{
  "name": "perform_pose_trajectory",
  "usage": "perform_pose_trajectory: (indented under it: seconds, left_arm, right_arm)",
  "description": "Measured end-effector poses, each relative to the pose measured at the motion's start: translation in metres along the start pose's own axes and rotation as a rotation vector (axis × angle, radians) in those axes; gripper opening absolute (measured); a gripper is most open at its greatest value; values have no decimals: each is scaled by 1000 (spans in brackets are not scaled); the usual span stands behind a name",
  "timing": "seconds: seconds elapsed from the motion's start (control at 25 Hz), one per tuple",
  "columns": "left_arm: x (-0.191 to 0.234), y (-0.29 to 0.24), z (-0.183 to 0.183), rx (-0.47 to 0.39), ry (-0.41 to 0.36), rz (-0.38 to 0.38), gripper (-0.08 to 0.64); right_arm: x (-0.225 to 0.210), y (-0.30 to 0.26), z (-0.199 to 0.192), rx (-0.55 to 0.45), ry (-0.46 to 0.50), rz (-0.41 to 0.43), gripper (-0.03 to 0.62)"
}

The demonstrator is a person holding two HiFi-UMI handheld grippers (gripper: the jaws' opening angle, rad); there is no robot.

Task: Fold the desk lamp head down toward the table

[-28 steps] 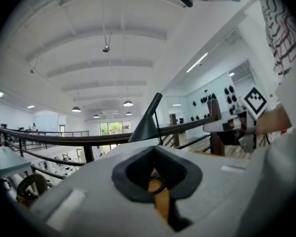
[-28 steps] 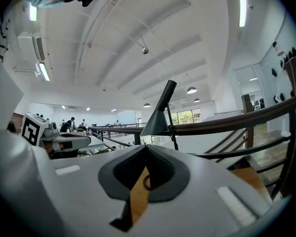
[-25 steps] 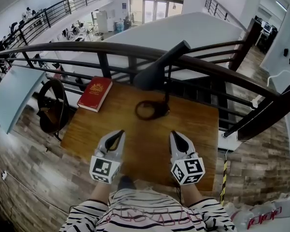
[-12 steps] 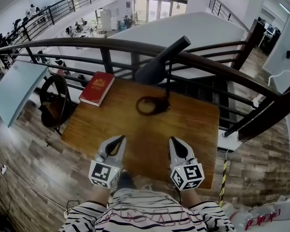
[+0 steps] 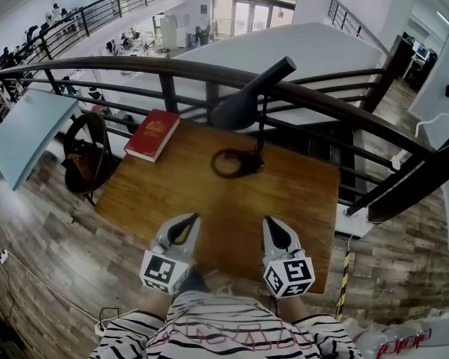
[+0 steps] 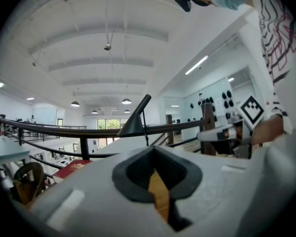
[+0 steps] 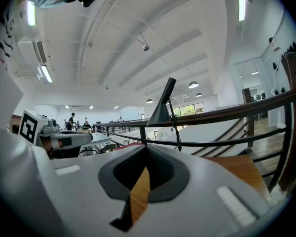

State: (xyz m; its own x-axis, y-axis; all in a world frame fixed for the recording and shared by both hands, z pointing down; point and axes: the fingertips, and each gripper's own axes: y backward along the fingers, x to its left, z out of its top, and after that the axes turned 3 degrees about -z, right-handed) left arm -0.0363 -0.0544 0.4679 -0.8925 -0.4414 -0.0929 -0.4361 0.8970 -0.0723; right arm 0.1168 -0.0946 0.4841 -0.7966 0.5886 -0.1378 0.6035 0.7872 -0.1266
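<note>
Lamp head (image 5: 247, 96) angled up, at far side of desk (image 5: 299, 193), beside railing (image 5: 135, 67). Left gripper (image 5: 187, 224) and right gripper (image 5: 273, 227) closed, empty, well short of it. Likely best: steady ring base (image 5: 236, 163), pinch head, lower slowly.

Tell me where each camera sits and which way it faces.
Head view: head-mounted, steeply down at desk lamp on table; left gripper, right gripper, striped shirt show.
Left gripper view: on that gripper, along its shut jaws toward the desk lamp; right gripper and sleeve show.
Right gripper view: same, mirrored; left gripper shows.
Both gripper views share desk lamp and railing.
</note>
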Motion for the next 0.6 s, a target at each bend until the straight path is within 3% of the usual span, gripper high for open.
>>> perform_pose_trajectory:
  seconds: [0.6]
  left_arm:
    - [-4,-1,3,2,-9,-9,2]
  right_arm:
    - [-2,-1,3,1,8,-12,2]
